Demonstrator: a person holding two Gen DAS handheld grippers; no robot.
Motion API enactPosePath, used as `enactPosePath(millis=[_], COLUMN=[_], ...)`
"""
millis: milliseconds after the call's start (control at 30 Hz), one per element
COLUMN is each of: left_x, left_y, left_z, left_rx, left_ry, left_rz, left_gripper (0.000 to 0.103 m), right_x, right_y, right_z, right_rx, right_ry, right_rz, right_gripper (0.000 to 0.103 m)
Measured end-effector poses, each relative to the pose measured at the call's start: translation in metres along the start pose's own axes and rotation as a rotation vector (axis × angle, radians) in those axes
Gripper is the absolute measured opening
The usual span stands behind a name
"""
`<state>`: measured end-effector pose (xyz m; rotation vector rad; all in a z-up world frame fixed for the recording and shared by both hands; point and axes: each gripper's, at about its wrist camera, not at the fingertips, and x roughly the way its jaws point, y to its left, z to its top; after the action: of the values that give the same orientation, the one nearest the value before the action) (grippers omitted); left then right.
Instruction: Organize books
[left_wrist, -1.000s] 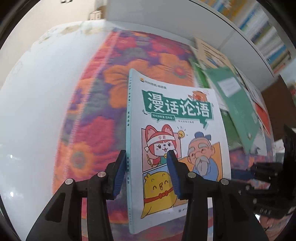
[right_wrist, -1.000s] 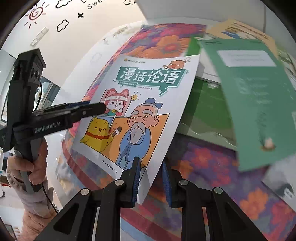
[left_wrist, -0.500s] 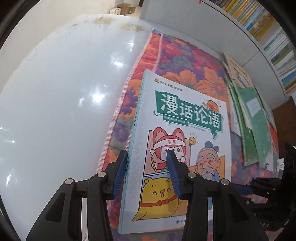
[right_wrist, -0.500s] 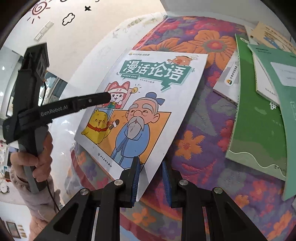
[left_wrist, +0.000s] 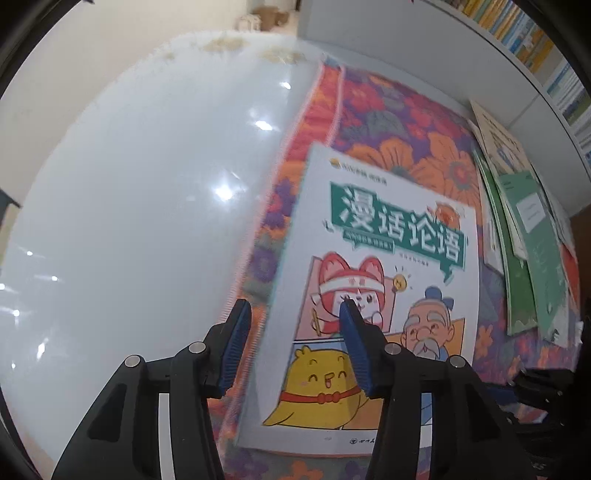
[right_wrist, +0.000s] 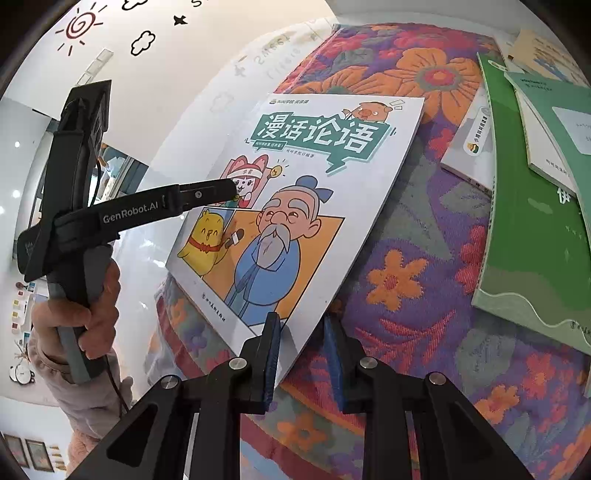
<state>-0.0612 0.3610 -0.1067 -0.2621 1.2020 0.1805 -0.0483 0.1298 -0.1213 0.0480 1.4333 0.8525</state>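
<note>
A white comic book (left_wrist: 388, 258) with a green title banner, a yellow chick and a bearded man lies tilted over the left part of a floral cloth (left_wrist: 388, 122). My left gripper (left_wrist: 293, 325) straddles its spine edge. Its jaws are opening, and the left pad stands clear of the book. In the right wrist view the comic book (right_wrist: 314, 221) has its near right corner between the pads of my right gripper (right_wrist: 299, 325), which is shut on it. The left gripper (right_wrist: 231, 192) reaches over the cover there, held by a hand (right_wrist: 92, 317).
Green books (right_wrist: 535, 240) and a white booklet (right_wrist: 472, 147) lie overlapped on the floral cloth (right_wrist: 424, 258) to the right. A glossy white table (left_wrist: 147, 221) spreads to the left of the cloth. Shelves with book spines (left_wrist: 535, 40) stand at the back right.
The comic book has moved left, away from the green books, and down toward the cloth. The left jaws have spread wider around its spine edge. The right grip looks the same.
</note>
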Motion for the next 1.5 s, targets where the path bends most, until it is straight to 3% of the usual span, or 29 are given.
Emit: enactPosePath(millis=[67, 267, 400, 533, 700, 833, 967, 1100, 1233, 1400, 1500], left_x=[-0.010, -0.047, -0.070, -0.075, -0.057, -0.024, 0.006, 0.024, 0.024, 0.025, 0.024], left_y=[-0.006, -0.057, -0.110, -0.164, -0.231, -0.270, -0.283, -0.279, -0.282, -0.301, -0.310], left_z=[0.001, 0.011, 0.022, 0.028, 0.013, -0.009, -0.025, -0.030, -0.030, -0.036, -0.045], left_rx=[0.012, 0.095, 0.152, 0.173, 0.219, 0.244, 0.243, 0.213, 0.225, 0.313, 0.384], left_ry=[-0.021, -0.099, -0.161, -0.176, -0.147, -0.086, -0.026, -0.001, -0.025, -0.017, -0.013], left_rz=[0.017, -0.012, -0.068, -0.143, -0.214, -0.230, -0.211, -0.202, -0.207, -0.165, -0.139], left_gripper=[0.047, 0.048, 0.048, 0.048, 0.048, 0.047, 0.047, 0.047, 0.047, 0.057, 0.057], right_x=[-0.014, -0.085, -0.144, -0.200, -0.245, -0.246, -0.233, -0.212, -0.194, -0.181, -0.179], right_y=[-0.002, -0.017, -0.052, -0.104, -0.171, -0.226, -0.256, -0.265, -0.262, -0.246, -0.233], right_z=[-0.001, 0.003, -0.004, -0.021, -0.044, -0.055, -0.050, -0.039, -0.027, -0.030, -0.047], right_rx=[-0.006, -0.022, 0.052, 0.167, 0.239, 0.333, 0.371, 0.391, 0.352, 0.323, 0.300], right_ry=[-0.016, -0.153, -0.267, -0.373, -0.431, -0.410, -0.388, -0.357, -0.369, -0.326, -0.293], right_rz=[0.013, -0.066, -0.037, -0.045, -0.288, -0.234, -0.207, -0.213, -0.231, -0.157, -0.184], right_gripper=[0.024, 0.024, 0.024, 0.024, 0.024, 0.024, 0.024, 0.024, 0.024, 0.027, 0.028])
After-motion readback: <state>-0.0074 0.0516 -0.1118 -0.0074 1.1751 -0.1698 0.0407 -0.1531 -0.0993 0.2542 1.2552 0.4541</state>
